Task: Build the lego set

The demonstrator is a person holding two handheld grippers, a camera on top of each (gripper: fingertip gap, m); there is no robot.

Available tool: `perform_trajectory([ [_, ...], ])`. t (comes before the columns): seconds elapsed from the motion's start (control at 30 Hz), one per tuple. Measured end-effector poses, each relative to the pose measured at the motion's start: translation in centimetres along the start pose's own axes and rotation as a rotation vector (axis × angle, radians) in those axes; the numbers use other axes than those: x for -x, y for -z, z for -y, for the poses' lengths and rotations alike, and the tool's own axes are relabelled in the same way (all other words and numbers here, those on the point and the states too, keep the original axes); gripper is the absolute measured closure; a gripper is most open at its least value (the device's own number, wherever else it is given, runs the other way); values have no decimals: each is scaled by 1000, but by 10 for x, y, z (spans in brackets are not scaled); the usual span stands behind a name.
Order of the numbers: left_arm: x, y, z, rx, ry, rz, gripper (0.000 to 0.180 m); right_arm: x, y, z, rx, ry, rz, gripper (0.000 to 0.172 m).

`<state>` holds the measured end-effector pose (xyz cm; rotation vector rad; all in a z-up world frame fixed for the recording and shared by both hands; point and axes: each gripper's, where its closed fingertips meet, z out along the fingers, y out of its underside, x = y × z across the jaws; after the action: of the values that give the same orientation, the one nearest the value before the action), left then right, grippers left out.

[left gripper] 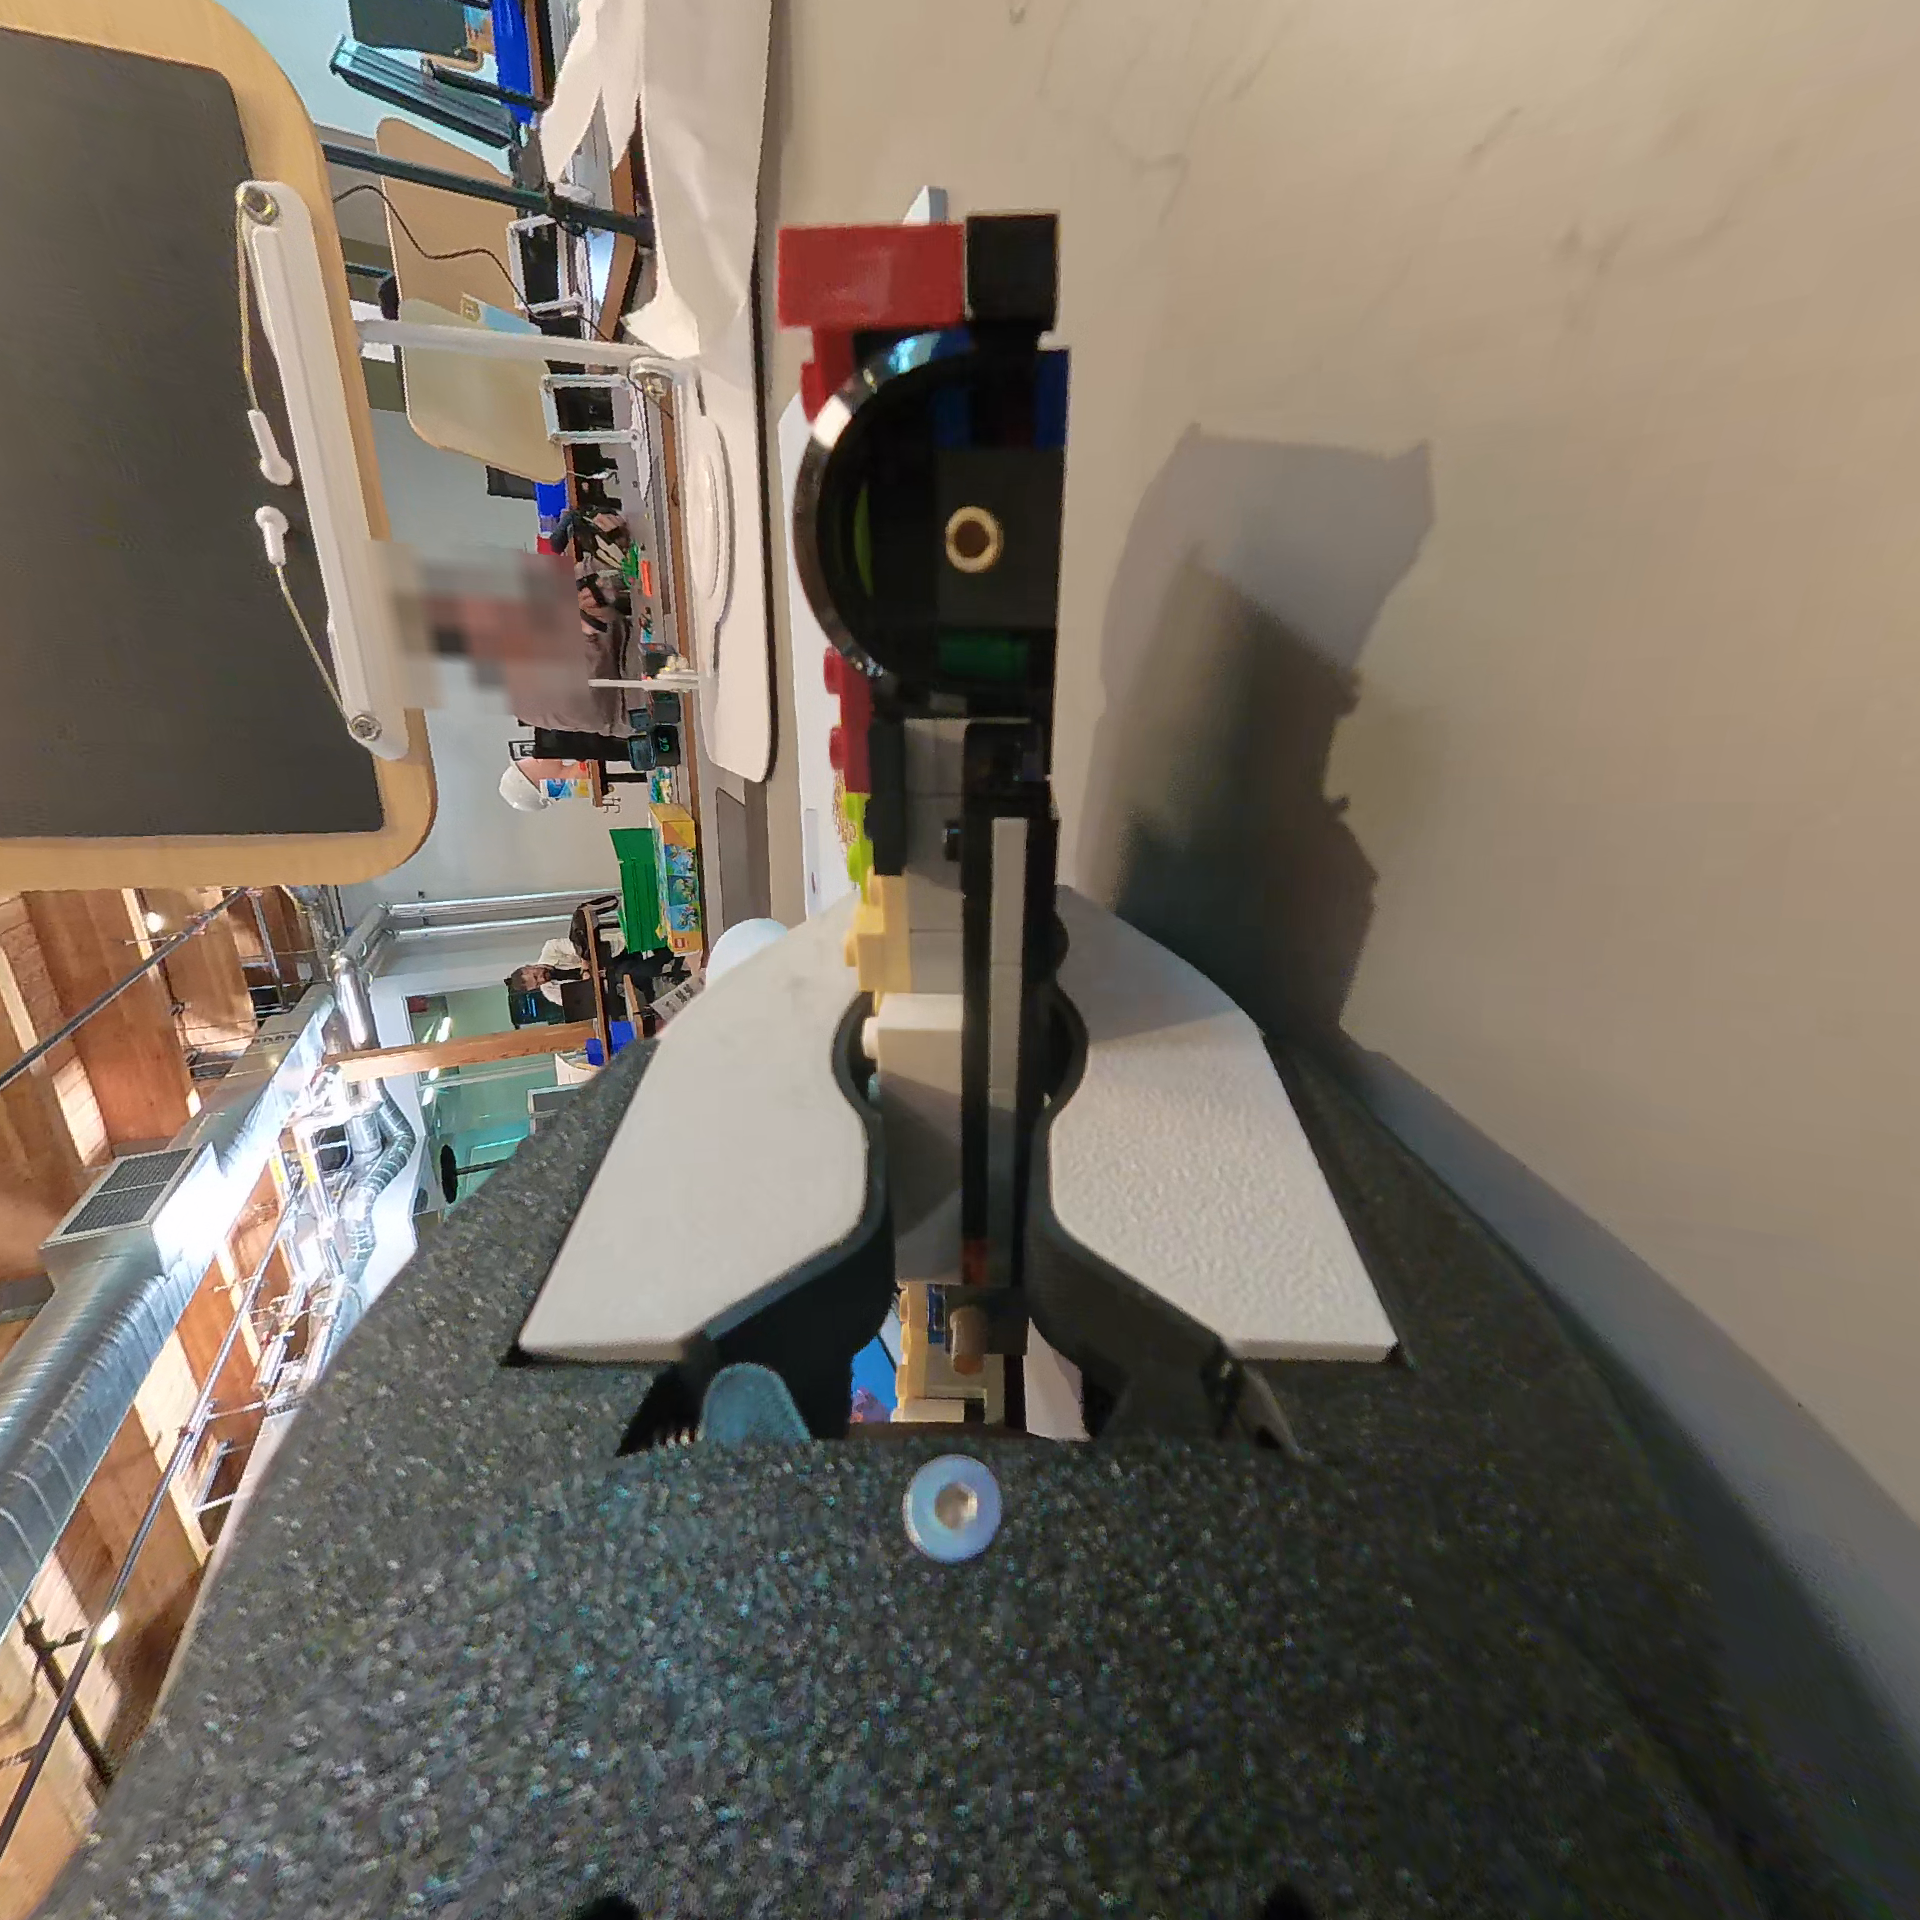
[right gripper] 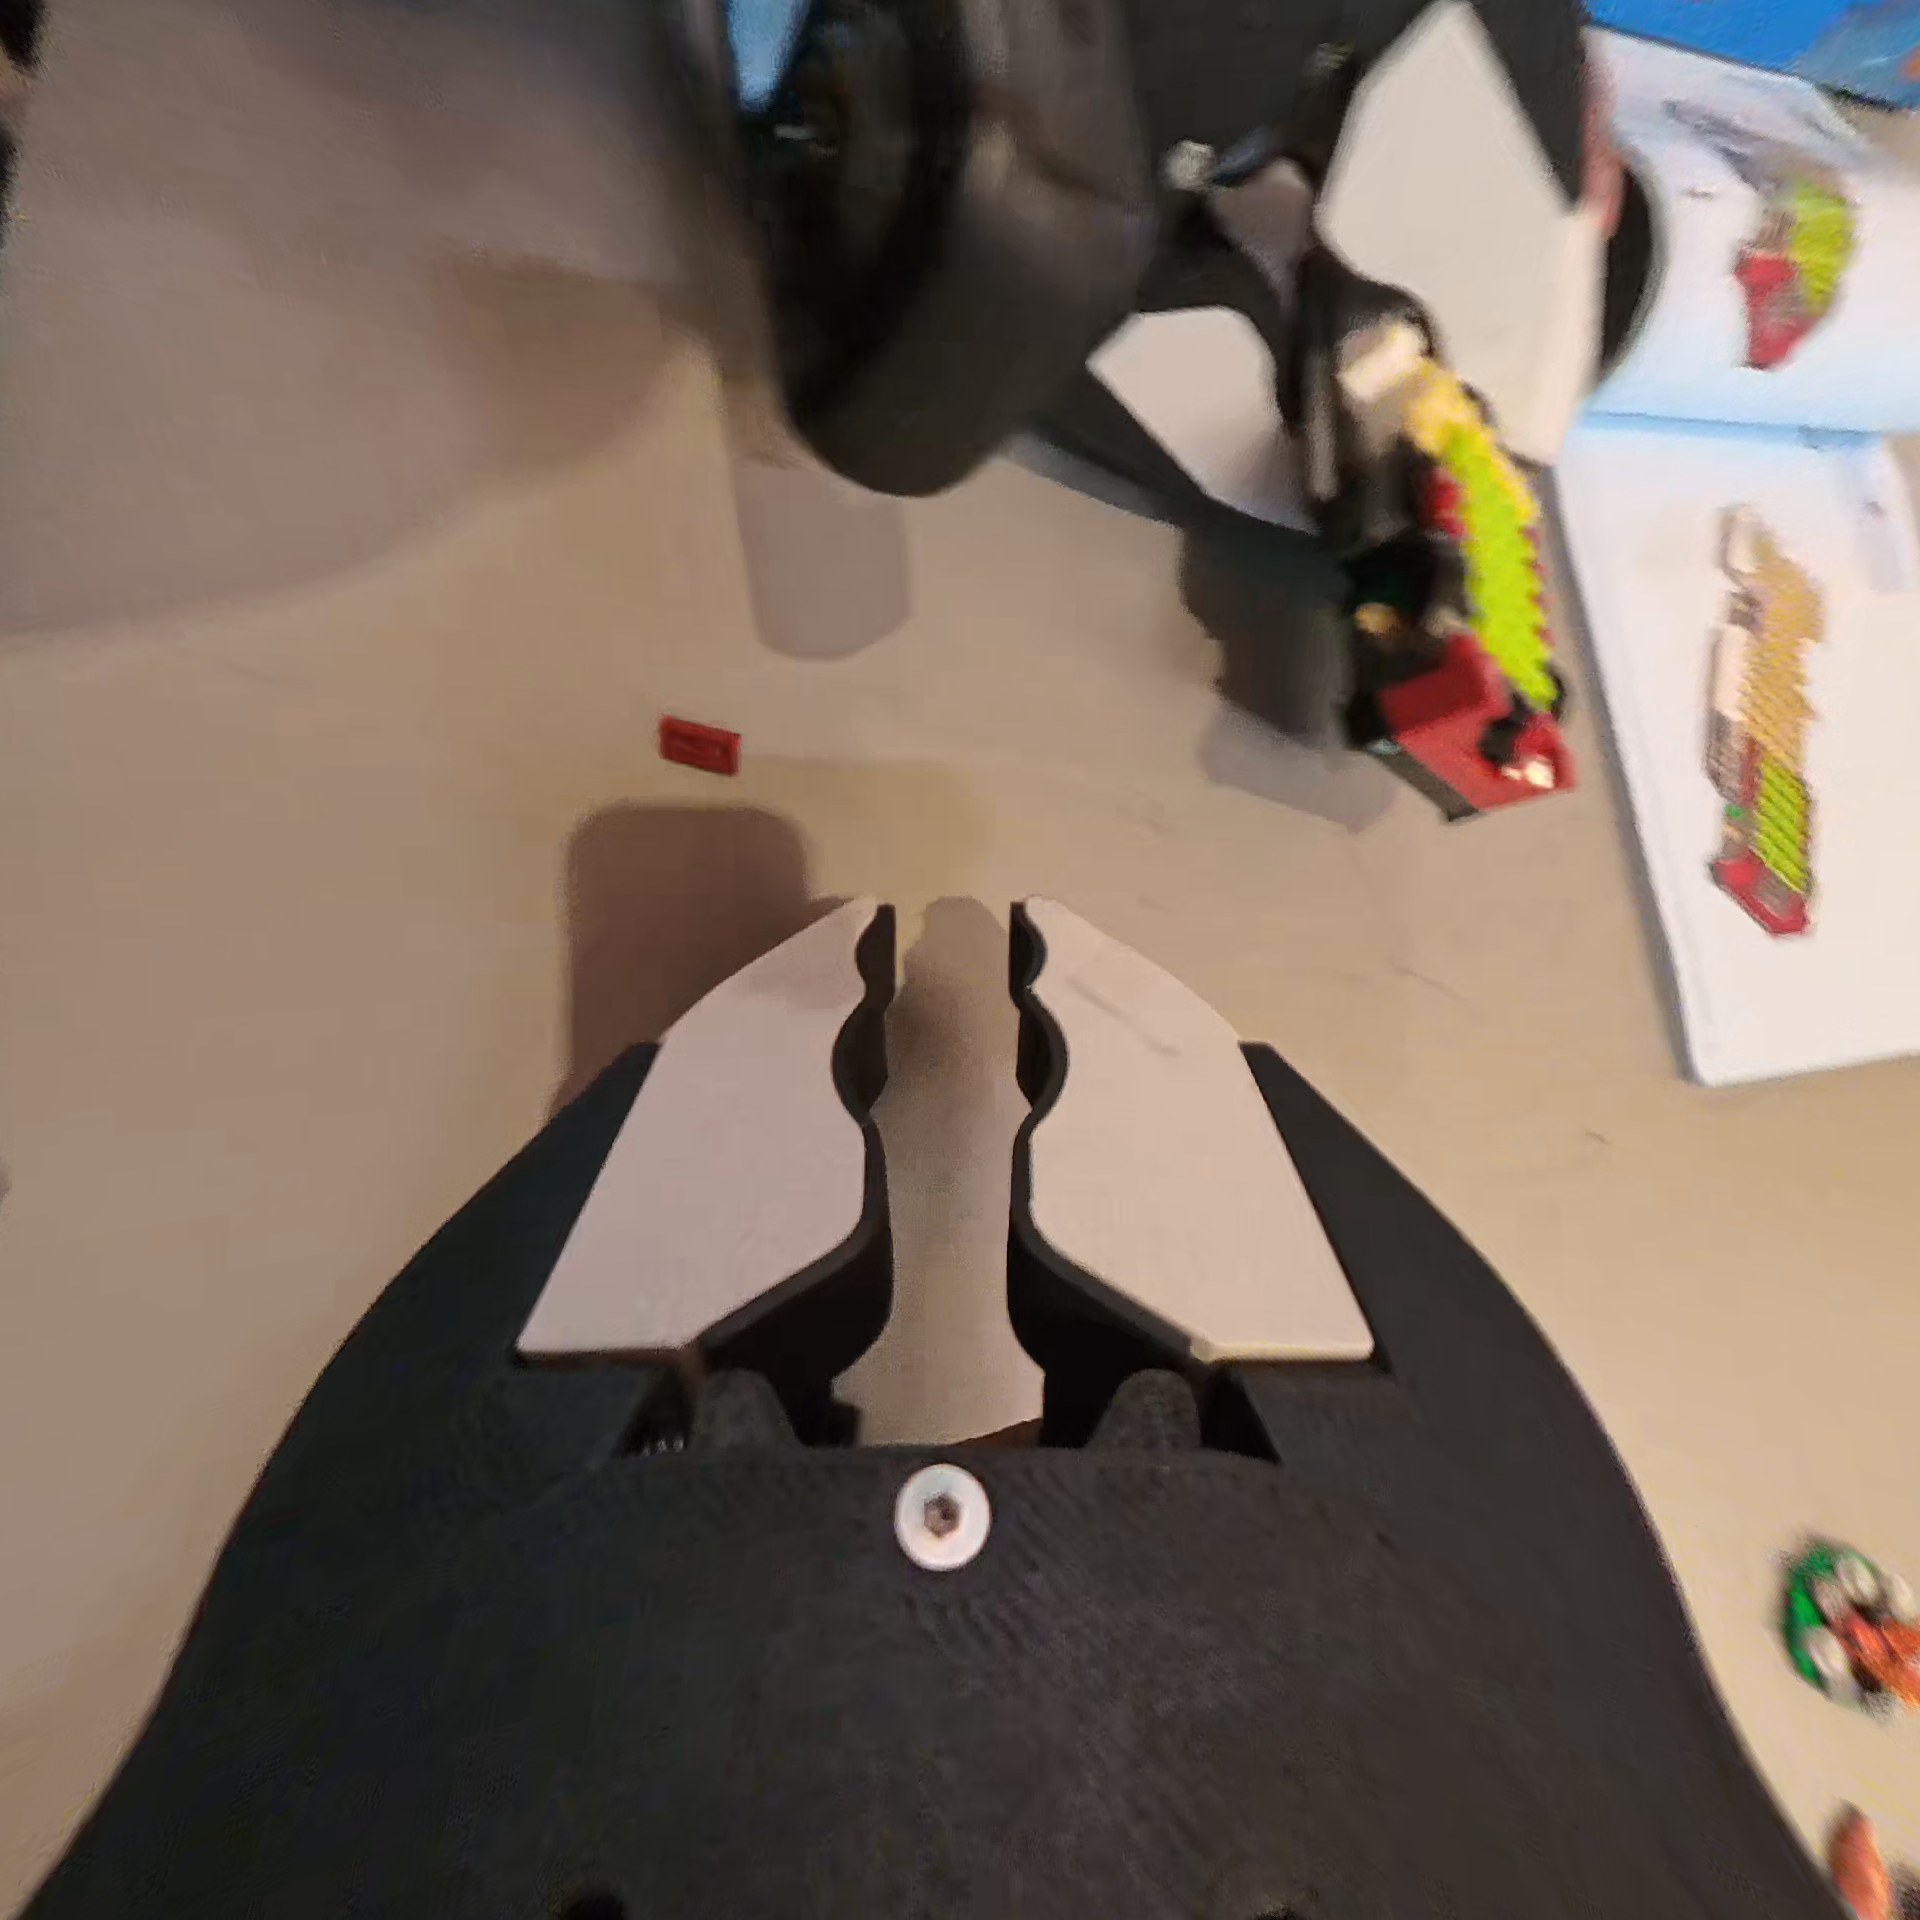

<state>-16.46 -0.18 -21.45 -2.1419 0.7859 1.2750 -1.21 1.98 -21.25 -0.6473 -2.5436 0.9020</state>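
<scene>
Stretching wide under both views, the pale beige worktop (right gripper: 312, 623) runs into a busy workshop room with wooden beams and silver ducting (left gripper: 156, 1299) behind. An open white instruction booklet (right gripper: 1714, 623) lies at the right edge. Over there, the left gripper (left gripper: 961, 987) has its jaws clamped on a long toy-brick train model in red, lime, black and grey (left gripper: 935, 520), filling its whole forward view and blocking the worktop beyond. The right gripper (right gripper: 951, 914) hovers with jaws parted, nothing between them. Just ahead of it lies a small flat red brick tile (right gripper: 699, 744), alone.
</scene>
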Motion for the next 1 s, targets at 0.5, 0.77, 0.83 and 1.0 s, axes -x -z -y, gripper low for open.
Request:
perform_trajectory([
  [0.5,3,3,9,-23,11,13,155,50,-34,22,-3,33,112,138],
  [0.77,2,4,9,-29,16,5,155,51,-40,18,-8,-7,143,147],
  [0.83,1,4,9,-31,18,3,155,51,-40,17,-12,-5,145,154],
  [1.0,3,4,7,-22,38,5,155,26,-22,18,-46,43,43,155],
])
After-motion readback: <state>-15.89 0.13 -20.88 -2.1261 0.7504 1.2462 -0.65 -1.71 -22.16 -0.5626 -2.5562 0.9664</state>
